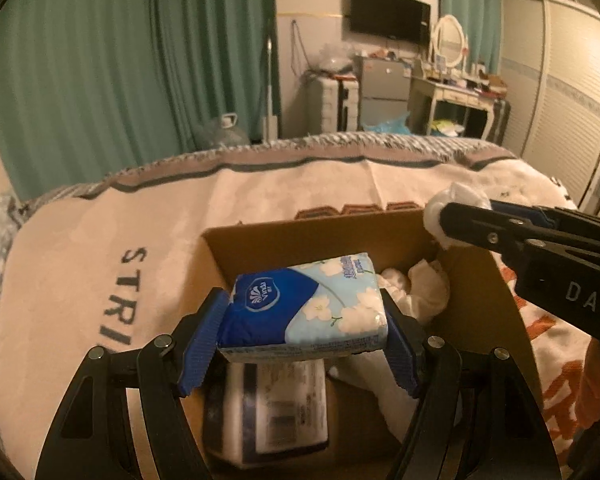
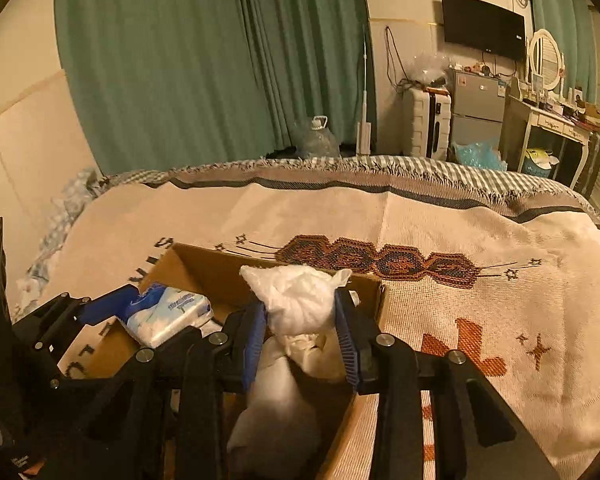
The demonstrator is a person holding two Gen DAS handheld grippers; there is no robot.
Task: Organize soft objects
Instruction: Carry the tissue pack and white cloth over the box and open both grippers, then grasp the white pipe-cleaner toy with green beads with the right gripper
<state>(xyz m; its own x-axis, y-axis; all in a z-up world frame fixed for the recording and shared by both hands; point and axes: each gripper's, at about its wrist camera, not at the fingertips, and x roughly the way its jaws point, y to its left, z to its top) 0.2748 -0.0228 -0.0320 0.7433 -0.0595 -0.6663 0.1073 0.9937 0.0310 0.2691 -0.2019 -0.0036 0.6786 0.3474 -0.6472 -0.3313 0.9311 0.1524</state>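
Both pairs of jaws are clamped on soft things above the cardboard box. At the lower middle of the left wrist view, the left gripper pinches a tissue pack between its blue pads, one pad on each short end. Its blue and white floral wrapper carries an oval logo reading "Vinda". Beneath it, lying in the box at the bottom of the frame, is a second pack with a printed label and barcode too blurred to read. White cloth is bunched in the box's right part.

At the centre of the right wrist view, the right gripper squeezes a white plastic bag with knotted corners, held over the box's right end. In the left wrist view, "DAS" shows in pale letters on that gripper's black body at the right edge.

The box sits on a cream woven blanket bearing dark letters "STRI" at its left and orange patterns.
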